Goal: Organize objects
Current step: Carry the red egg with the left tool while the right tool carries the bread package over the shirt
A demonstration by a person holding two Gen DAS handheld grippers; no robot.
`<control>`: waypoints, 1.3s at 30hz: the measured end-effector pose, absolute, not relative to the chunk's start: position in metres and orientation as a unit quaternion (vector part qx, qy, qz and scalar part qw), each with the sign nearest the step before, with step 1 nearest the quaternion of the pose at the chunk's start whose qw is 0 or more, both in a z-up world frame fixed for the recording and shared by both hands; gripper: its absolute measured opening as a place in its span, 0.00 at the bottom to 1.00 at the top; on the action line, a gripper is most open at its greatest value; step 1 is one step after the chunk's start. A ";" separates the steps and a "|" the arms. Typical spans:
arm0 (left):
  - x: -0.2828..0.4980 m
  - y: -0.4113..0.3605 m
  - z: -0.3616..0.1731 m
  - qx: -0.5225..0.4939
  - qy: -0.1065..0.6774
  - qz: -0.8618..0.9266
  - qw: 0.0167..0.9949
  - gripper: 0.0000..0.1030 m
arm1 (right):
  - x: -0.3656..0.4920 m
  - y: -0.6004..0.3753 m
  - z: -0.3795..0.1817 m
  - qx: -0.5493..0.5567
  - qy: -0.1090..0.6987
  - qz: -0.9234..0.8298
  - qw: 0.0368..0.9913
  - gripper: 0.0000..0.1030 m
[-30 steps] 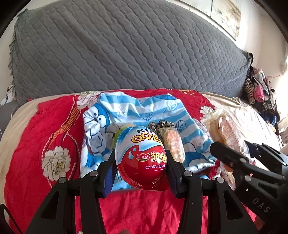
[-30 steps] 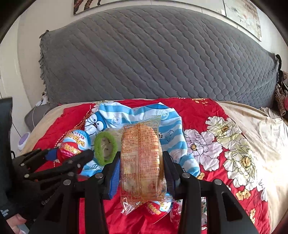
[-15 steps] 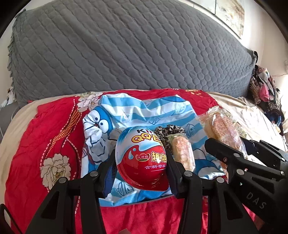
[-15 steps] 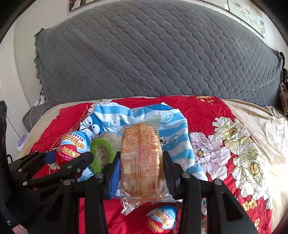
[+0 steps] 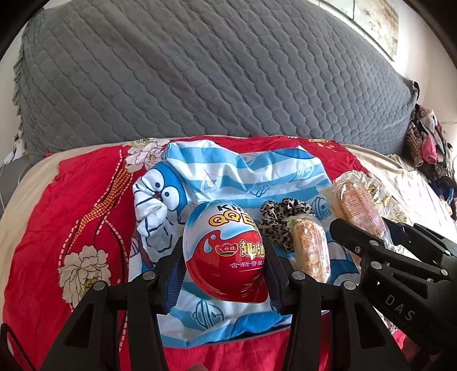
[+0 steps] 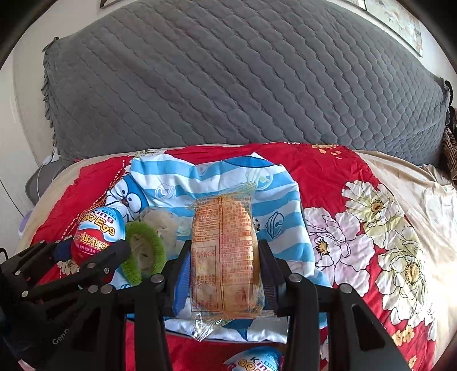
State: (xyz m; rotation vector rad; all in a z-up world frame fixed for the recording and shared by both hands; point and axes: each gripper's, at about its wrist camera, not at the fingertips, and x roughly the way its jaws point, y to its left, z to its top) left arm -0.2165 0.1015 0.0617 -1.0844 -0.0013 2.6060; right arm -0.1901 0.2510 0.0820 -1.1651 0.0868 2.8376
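A grey quilted headboard cover rises behind a bed spread with a red floral sheet. Framed pictures hang on the pale wall above. Daylight falls across the bed's beige right side.

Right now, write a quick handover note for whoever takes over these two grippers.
Left gripper: shut on the red and blue toy egg, held above the striped cartoon cloth.
Right gripper: shut on the wrapped bread packet, also over the cloth.
Already on the cloth: a leopard scrunchie, a second bread packet, a green scrunchie and a pale scrunchie.
Left to do: set down the egg and the packet. A second egg lies on the red bedspread, off the cloth, probably next.
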 end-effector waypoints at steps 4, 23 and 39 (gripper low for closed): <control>-0.221 0.104 0.058 -0.382 0.001 0.911 0.154 0.49 | -0.195 0.251 0.080 -0.382 0.028 0.923 0.035 0.42; -0.247 0.101 0.040 -0.390 0.008 0.910 0.139 0.49 | -0.215 0.256 0.059 -0.390 0.035 0.920 0.021 0.42; -0.253 0.110 0.027 -0.396 0.017 0.907 0.140 0.49 | -0.223 0.259 0.037 -0.415 0.026 0.910 0.017 0.43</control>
